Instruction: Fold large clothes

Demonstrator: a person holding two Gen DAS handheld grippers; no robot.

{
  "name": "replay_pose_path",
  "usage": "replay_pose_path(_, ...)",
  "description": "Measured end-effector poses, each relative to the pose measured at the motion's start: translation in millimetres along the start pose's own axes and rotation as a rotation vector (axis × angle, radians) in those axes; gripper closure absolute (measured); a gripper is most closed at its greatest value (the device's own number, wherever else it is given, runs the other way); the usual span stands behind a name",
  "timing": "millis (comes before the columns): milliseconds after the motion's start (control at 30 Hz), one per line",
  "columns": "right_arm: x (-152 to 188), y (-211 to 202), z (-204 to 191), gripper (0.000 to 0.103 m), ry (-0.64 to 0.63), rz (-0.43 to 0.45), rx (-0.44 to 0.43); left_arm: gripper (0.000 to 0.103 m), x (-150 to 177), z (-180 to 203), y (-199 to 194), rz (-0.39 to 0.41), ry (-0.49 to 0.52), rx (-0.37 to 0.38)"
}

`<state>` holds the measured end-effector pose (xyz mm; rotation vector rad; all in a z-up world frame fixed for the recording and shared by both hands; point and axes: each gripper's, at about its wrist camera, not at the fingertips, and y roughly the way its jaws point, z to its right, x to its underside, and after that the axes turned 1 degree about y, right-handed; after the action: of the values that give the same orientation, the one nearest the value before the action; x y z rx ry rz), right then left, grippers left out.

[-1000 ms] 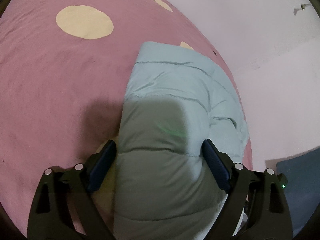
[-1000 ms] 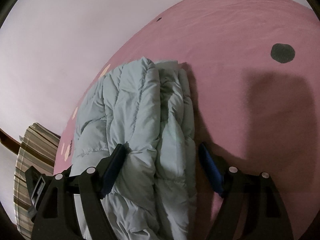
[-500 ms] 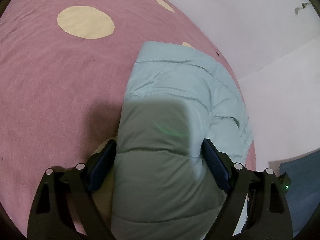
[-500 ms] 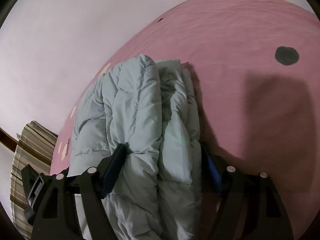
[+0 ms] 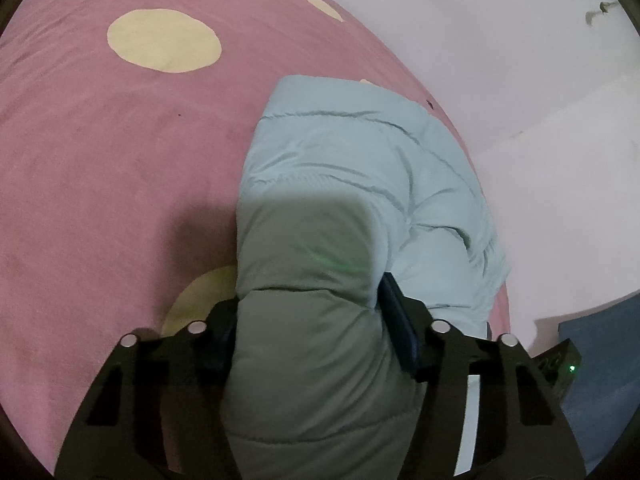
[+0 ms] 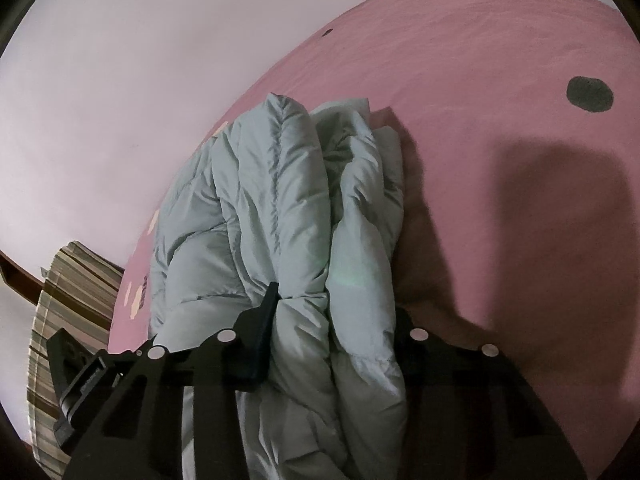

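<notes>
- Jacket (image 5: 352,184): pale blue, padded, folded, lying on the pink bedspread (image 5: 100,160) near its wall-side edge.
- Left gripper (image 5: 310,330): jaws closing, pads pressing the jacket's near end.
- Right gripper (image 6: 334,320): jaws closing, clamped on bunched jacket (image 6: 280,200) layers.

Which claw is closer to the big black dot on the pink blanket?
Right. The black dot shows only ahead of the right claw, which squeezes the jacket. The left claw sees cream dots only.

The puffer jacket (image 5: 360,168) is quilted cloth with a faint sheen, smooth and puffy between stitched seams. The bedspread (image 5: 100,152) is matt, velvety pink fabric (its cream dots look equally napped). The wall (image 6: 120,60) is flat matt paint. A striped woven cloth (image 6: 60,300) looks coarse.
</notes>
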<state>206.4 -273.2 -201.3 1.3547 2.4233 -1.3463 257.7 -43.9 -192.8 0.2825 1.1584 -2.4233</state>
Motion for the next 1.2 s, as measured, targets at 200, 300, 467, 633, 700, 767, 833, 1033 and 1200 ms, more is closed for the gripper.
replay_pose_path(200, 2.9, -4.9, -4.0, 0.073, -0.023, 0.026, 0.006, 0.061, 1.7, 1.9, -5.6, 0.025, 0.03, 0.005)
replay_pose_path(300, 5.3, -10.0, -9.0, 0.076, -0.044, 0.044, 0.012, 0.066, 0.8, 3.1, -10.9, 0.034, 0.042, 0.02)
replay_pose_path(467, 8.9, -14.5, -25.8, 0.08, -0.066, 0.054, -0.014, 0.069, -4.7, -4.7, -30.1, 0.058, 0.05, 0.028)
replay_pose_path(633, 7.6, -13.7, -51.5, 0.081, -0.114, 0.054, -0.057, 0.07, -12.8, -13.1, -60.9, 0.114, 0.073, 0.014)
replay_pose_path(700, 6.4, -10.4, -67.4, 0.081, -0.139, 0.051, -0.083, 0.07, -18.5, -13.9, -72.2, 0.142, 0.077, 0.009)
replay_pose_path(767, 4.6, -6.6, -81.1, 0.081, -0.158, 0.049, -0.104, 0.07, -27.0, -20.4, -87.6, 0.176, 0.073, 0.006)
replay_pose_path(833, 2.5, -0.3, -97.4, 0.081, -0.179, 0.045, -0.126, 0.071, -38.8, -29.5, -102.1, 0.206, 0.07, 0.001)
replay_pose_path(1033, -5.6, 34.2, -141.7, 0.082, -0.218, 0.028, -0.173, 0.071, -74.7, -48.1, -116.6, 0.262, 0.056, -0.039)
replay_pose_path(1200, -12.4, 69.8, -163.2, 0.082, -0.223, 0.006, -0.185, 0.07, -106.4, -68.6, -108.7, 0.274, 0.045, -0.084)
